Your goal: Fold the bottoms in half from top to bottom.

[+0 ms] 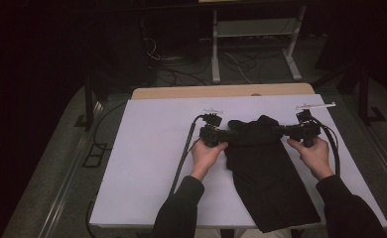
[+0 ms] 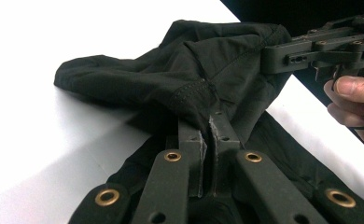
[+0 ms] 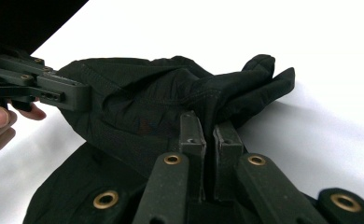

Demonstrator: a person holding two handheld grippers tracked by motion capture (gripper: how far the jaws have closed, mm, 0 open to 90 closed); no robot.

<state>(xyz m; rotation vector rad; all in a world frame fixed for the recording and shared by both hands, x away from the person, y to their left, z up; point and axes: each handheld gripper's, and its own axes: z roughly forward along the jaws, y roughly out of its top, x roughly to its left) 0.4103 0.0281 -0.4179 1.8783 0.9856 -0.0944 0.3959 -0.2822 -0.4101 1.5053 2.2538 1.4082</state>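
I see a black garment (image 1: 266, 173) lying on the white bench (image 1: 147, 163). Seen from above, its far end sits near the middle of the bench and the rest runs toward 5 o'clock, down to the near edge. My left gripper (image 1: 229, 134) is at 9 o'clock of the far end, and its fingers (image 2: 192, 140) are pressed together, pinching the cloth. My right gripper (image 1: 281, 130) is at 3 o'clock of it, and its fingers (image 3: 192, 133) pinch the cloth too. Between them the cloth is bunched up in folds. A black cable (image 1: 184, 158) runs from my left gripper toward 7 o'clock.
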